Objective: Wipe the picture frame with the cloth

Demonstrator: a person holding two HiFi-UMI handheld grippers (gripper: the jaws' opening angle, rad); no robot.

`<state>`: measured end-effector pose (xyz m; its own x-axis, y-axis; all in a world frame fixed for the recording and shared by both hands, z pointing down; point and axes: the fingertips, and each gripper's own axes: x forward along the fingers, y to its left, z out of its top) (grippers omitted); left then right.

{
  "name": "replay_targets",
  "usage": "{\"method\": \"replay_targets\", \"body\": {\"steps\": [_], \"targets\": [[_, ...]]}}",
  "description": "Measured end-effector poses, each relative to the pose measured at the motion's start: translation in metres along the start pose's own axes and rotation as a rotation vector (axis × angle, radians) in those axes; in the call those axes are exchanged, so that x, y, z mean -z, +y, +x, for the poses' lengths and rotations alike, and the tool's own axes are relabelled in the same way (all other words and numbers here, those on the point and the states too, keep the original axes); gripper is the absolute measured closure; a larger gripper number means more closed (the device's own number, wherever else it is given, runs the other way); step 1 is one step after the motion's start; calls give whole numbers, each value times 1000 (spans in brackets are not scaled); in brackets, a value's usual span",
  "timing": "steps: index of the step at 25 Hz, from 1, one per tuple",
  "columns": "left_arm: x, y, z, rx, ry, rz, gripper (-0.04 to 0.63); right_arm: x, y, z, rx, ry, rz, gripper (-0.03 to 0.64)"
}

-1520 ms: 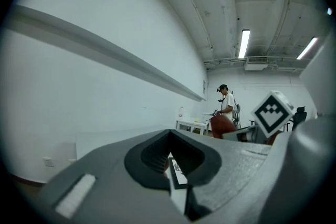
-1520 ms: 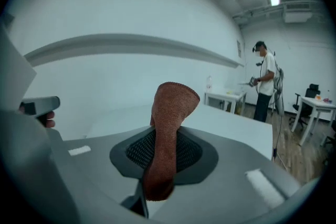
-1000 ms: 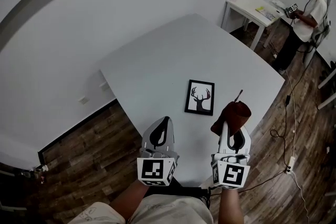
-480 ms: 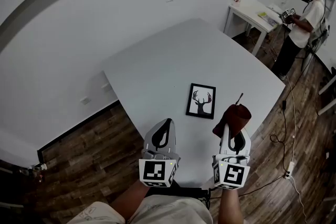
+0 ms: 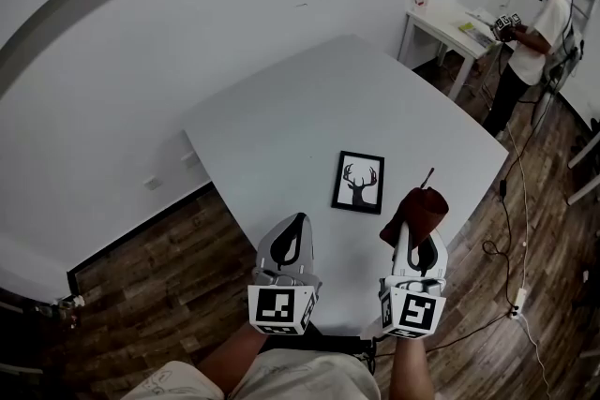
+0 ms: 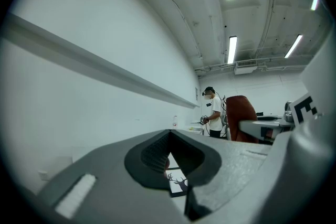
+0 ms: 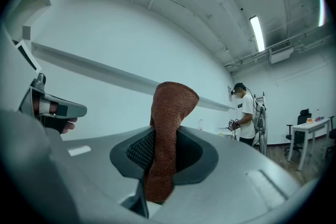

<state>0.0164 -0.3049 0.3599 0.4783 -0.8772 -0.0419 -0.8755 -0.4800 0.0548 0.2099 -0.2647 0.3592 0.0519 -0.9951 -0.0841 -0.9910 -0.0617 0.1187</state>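
Right gripper (image 5: 412, 235) is clamped on the reddish-brown cloth (image 5: 417, 206), which bunches up past the jaw tips. Left gripper (image 5: 296, 222) has its jaws together with nothing between them. Picture frame (image 5: 358, 182) lies flat on the white table (image 5: 300, 98), toward its near corner and clear of both edges. It's a black frame around a white print with a black deer-head silhouette.

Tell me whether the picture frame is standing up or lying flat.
Lying flat. The picture frame rests face up on the white table, and the head view shows its whole deer print from above.
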Motion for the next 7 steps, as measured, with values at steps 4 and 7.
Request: {"method": "replay_targets", "body": {"steps": [4,7], "targets": [[1,1,-1,-2,3,2,594,1,0,-1,2,3,2,514],[2,2,-1,-5,4,3,594,1,2,0,0,2,0,514]]}}
